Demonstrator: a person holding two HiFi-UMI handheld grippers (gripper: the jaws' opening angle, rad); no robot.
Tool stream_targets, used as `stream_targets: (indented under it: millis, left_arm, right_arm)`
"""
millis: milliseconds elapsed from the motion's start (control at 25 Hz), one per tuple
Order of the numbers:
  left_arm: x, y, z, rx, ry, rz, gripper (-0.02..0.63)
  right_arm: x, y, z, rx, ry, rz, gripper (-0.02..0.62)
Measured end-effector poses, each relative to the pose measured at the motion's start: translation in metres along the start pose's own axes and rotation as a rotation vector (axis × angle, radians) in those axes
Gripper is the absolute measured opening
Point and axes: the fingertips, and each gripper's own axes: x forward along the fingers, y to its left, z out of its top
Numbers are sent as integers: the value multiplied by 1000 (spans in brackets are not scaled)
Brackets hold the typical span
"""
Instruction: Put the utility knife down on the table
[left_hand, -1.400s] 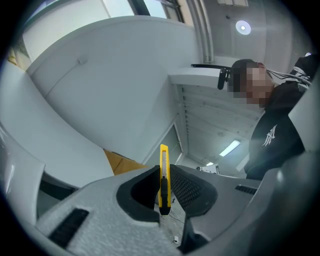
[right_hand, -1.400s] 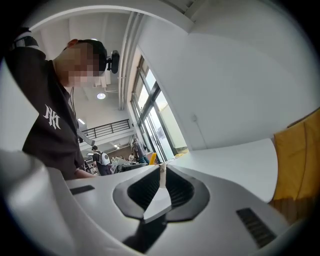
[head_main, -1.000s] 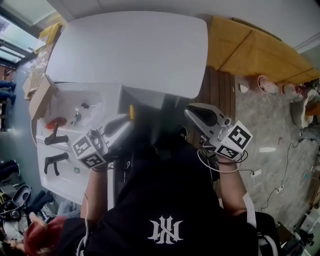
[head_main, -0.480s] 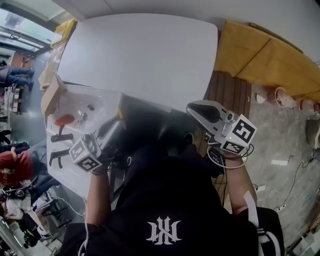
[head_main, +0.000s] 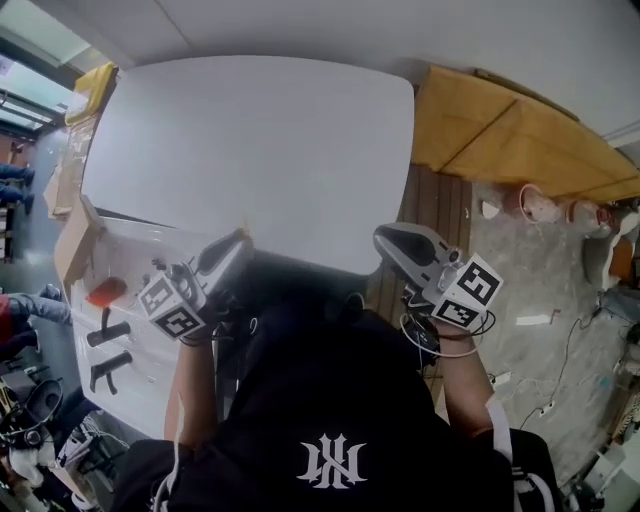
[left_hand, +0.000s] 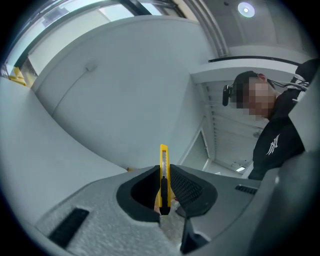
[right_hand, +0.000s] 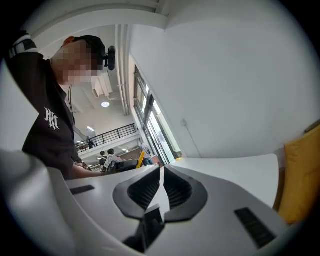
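Left gripper view: knife (left_hand: 163, 162) between jaws

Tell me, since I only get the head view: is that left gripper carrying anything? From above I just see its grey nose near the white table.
Observer: Yes. The left gripper view shows the left gripper shut on a yellow utility knife, which is clamped on edge between the pads.
Visitor: Is the knife resting on the table?
Observer: No. In that view its tip sticks out past the jaws and touches nothing.
Visitor: And the other one?
Observer: The right gripper view shows the right gripper shut, with nothing between its jaws.
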Motion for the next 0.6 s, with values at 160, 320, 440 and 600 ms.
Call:
stream_targets:
  millis: [160, 320, 440, 600]
  left_arm:
    - [16, 46, 20, 51, 70, -63, 60]
    - [36, 96, 36, 30, 101, -123, 60]
    - [61, 128, 38, -19, 125, -144, 60]
    - [82, 156, 33, -58, 122, -96, 60]
  right_arm:
    - [42, -33, 30, 5, -33, -133, 6]
    - [79, -58, 58, -23, -34, -186, 6]
    - [86, -79, 69, -36, 18, -192, 6]
    - [89, -117, 63, -18, 105, -175, 6]
